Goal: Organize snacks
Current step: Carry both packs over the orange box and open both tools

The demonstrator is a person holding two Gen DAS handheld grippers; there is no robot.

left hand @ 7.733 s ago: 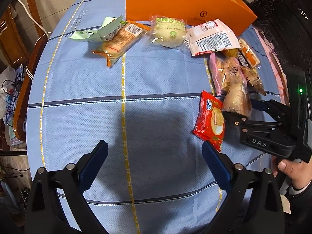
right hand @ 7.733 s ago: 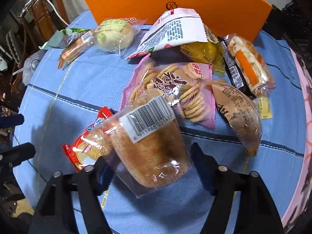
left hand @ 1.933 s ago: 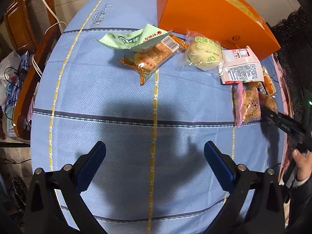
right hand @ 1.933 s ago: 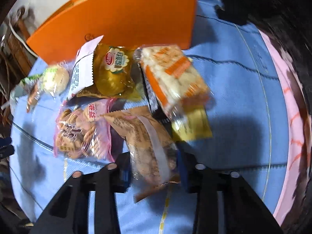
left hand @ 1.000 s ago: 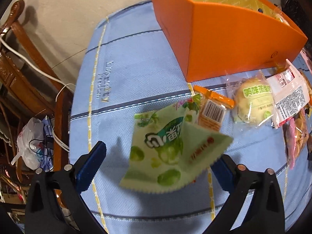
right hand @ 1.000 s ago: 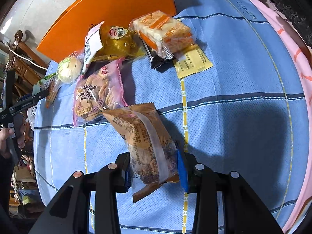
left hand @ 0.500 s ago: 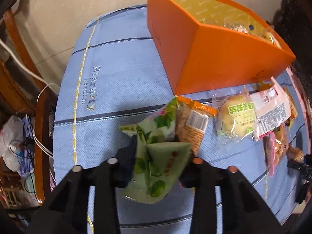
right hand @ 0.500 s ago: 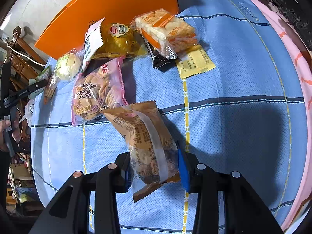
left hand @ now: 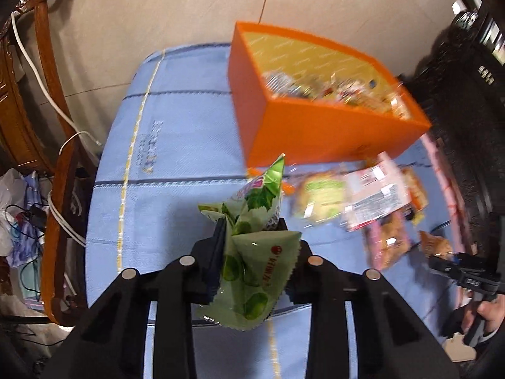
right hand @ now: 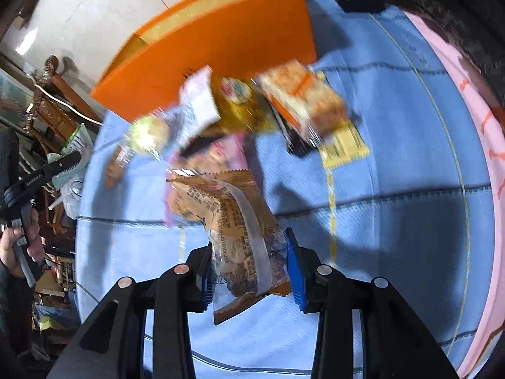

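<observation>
Left wrist view: the left gripper [left hand: 252,246] is pinched on a green snack packet [left hand: 252,252], whose crumpled body stands up between the jaws with its long axis running forward, the pointed top leaning slightly right. The orange box [left hand: 315,139] lies ahead and to the right of these tongs, its open top showing wrapped snacks already inside. It looks nearer to this hand than to the other, so the coming move is, I judge, a forward-and-right carry over the near wall. The loose snack pile [left hand: 372,195] sits on the blue tablecloth [left hand: 176,158] to the right, below the box.

Right wrist view: the right gripper [right hand: 247,262] is clamped on a brown snack bag [right hand: 233,218], held at its lower end, its long axis slanting forward and left from the jaws. The orange box [right hand: 214,47] lies well ahead and left of these tongs, beyond the snack pile [right hand: 252,110], which lies between them. The left gripper [right hand: 41,177] shows at the far left edge, with a person's hand [right hand: 19,240] beneath it.
</observation>
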